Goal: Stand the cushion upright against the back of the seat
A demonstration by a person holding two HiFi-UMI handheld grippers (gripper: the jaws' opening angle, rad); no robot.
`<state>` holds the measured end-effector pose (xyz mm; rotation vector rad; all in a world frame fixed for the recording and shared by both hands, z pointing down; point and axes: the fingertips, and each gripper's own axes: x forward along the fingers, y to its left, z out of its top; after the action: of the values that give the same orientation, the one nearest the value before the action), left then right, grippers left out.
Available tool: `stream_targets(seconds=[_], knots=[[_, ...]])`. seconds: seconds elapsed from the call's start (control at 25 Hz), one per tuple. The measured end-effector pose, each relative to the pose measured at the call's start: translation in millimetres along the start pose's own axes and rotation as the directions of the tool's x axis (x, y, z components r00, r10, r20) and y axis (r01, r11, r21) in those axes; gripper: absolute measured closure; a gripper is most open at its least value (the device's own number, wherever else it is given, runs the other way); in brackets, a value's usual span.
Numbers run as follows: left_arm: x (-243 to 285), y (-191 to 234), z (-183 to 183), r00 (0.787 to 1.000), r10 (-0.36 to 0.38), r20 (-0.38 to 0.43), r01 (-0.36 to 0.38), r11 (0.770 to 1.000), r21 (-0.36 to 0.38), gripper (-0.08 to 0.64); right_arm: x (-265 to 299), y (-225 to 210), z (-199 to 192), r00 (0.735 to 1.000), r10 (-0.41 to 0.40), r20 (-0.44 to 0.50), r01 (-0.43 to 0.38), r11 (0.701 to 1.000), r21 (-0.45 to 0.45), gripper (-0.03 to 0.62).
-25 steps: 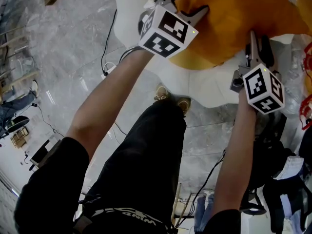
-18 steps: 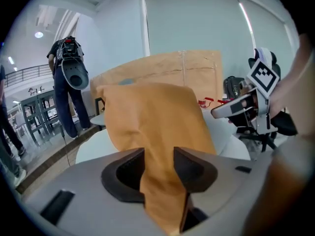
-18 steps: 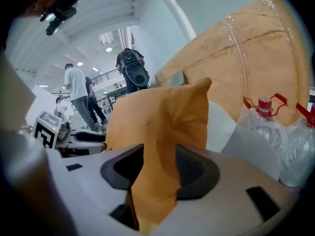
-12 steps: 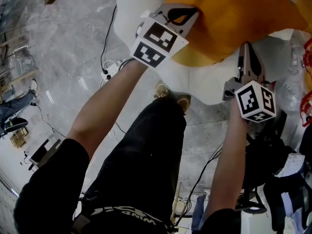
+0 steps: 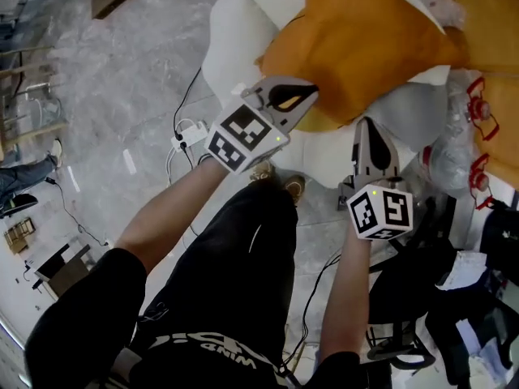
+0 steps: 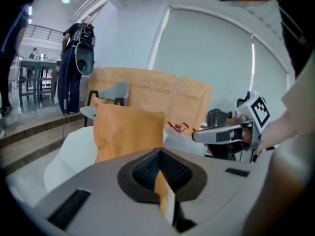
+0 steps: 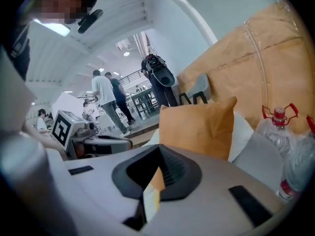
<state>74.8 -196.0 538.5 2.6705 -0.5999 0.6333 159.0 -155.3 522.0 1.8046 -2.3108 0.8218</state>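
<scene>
The orange cushion [image 5: 365, 47] stands on edge on the white seat [image 5: 239, 39], leaning toward the seat's back. In both gripper views it shows upright and some way beyond the jaws [image 6: 128, 132] [image 7: 197, 127]. My left gripper [image 5: 306, 94] is shut and hovers in front of the cushion's lower left edge. My right gripper [image 5: 370, 126] is shut too and sits below the cushion's lower right, over the seat's front. Neither has anything between its jaws.
A large brown-paper-wrapped panel [image 6: 187, 102] stands behind the seat. Water bottles with red caps [image 5: 466, 128] lie to the right of the seat, with black bags [image 5: 454, 282] below them. Cables and a power strip [image 5: 190, 132] lie on the floor at left. People stand far off [image 7: 106, 102].
A second ago both grippers were open at the cushion's near edge. They shut, then drew back toward me and rose. The cushion now sits farther from both.
</scene>
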Motion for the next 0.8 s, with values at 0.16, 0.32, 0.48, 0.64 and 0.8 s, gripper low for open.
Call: stream_targets(seconds=[0.16, 0.32, 0.48, 0.64, 0.8], knots=[[-68, -55, 34, 0.999, -0.038, 0.028, 0.039, 0.999, -0.037, 0.554, -63, 62, 41, 0.998, 0.063, 0.024, -0.063, 0.998, 0.018, 0.572], [-140, -109, 81, 0.993, -0.098, 0.066, 0.104, 0.99, -0.094, 0.554, -123, 125, 83, 0.983, 0.181, 0.037, -0.182, 0.983, 0.014, 0.572], [-217, -162, 130, 0.982, -0.149, 0.113, 0.156, 0.986, -0.056, 0.554, -194, 196, 110, 0.949, 0.315, 0.013, -0.314, 0.948, -0.046, 0.572], [-284, -208, 181, 0.967, -0.183, 0.179, 0.182, 0.983, 0.022, 0.554, -262, 253, 154, 0.891, 0.448, 0.07, -0.443, 0.893, -0.078, 0.572], [-322, -238, 220, 0.955, -0.176, 0.238, 0.158, 0.983, 0.094, 0.554, -301, 281, 204, 0.848, 0.5, 0.175, -0.486, 0.866, -0.119, 0.572]])
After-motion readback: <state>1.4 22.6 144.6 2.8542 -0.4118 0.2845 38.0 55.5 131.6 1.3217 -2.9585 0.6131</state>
